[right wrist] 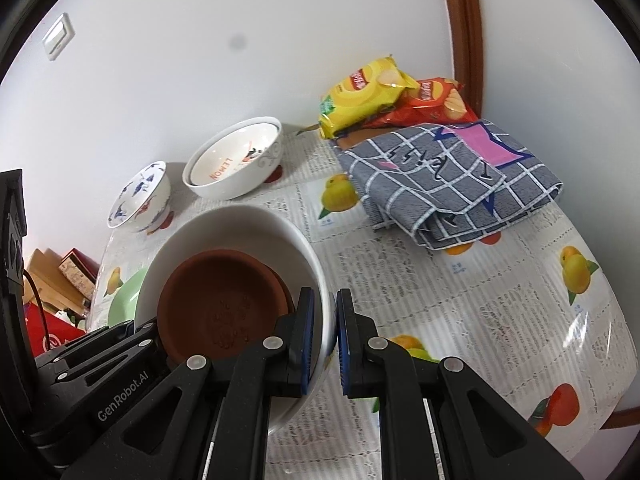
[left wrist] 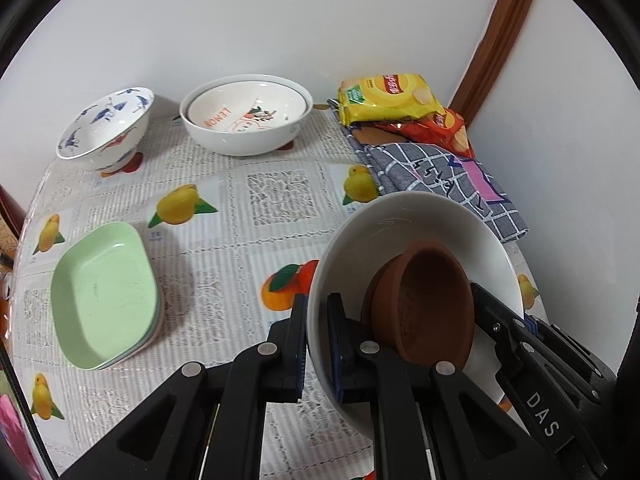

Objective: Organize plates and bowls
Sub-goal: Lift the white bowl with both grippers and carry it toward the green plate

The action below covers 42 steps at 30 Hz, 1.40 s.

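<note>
A large white bowl (left wrist: 400, 220) (right wrist: 240, 228) hangs tilted above the table, held by its rim from two sides. Inside it lie two stacked brown clay dishes (left wrist: 424, 304) (right wrist: 220, 304). My left gripper (left wrist: 318, 344) is shut on the bowl's near-left rim, one finger inside and one outside. My right gripper (right wrist: 324, 328) is shut on the opposite rim in the same way. In the left wrist view the right gripper's black body (left wrist: 532, 352) shows behind the bowl. The left gripper's body (right wrist: 112, 356) shows at the lower left of the right wrist view.
On the fruit-print tablecloth (left wrist: 240, 240) (right wrist: 440, 300) sit stacked green dishes (left wrist: 104, 292) (right wrist: 126, 300), a blue-patterned footed bowl (left wrist: 106, 128) (right wrist: 140, 196) and nested white "LEMON" bowls (left wrist: 246, 114) (right wrist: 236, 160) by the wall. A checked cloth (left wrist: 440, 176) (right wrist: 452, 184) and chip bags (left wrist: 384, 96) (right wrist: 368, 92) fill the far right corner.
</note>
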Each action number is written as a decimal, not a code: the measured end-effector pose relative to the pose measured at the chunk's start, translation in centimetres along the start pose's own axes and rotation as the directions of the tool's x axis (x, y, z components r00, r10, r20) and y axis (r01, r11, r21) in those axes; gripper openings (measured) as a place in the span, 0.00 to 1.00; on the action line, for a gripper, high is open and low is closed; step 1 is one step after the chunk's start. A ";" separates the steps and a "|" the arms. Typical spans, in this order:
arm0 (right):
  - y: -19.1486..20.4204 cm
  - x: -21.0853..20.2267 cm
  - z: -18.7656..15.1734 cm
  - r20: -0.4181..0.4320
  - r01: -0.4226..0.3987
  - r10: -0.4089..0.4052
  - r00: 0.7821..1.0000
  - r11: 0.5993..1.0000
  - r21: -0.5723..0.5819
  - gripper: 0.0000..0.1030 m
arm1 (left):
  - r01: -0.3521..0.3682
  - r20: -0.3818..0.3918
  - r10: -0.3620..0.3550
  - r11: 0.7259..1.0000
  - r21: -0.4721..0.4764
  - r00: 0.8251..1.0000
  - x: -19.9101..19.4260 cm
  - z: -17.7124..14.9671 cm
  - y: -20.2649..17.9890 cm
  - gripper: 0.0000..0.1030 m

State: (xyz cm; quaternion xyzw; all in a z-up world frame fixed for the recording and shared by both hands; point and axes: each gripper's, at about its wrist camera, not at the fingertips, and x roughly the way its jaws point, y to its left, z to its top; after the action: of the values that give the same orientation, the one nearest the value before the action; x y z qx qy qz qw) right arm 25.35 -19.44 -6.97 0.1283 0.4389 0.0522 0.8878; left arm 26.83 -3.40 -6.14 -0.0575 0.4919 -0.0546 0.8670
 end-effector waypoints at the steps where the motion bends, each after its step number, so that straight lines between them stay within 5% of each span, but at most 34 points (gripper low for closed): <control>1: 0.3 0.0 0.0 0.001 -0.003 0.003 1.000 1.000 -0.003 0.10 | -0.002 0.002 0.002 1.000 -0.002 1.000 -0.2 0.0 0.2 0.10; 42: 9.5 1.2 -1.7 -0.012 -0.111 0.111 0.994 0.988 -0.109 0.10 | -0.078 0.043 0.084 0.989 -0.122 0.996 -3.7 -1.5 9.4 0.10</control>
State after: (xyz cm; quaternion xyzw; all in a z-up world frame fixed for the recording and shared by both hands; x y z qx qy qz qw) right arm 24.89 -9.80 -6.26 0.1036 0.4301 0.1259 0.8880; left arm 23.99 6.35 -5.17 -0.0908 0.4755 0.0116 0.8749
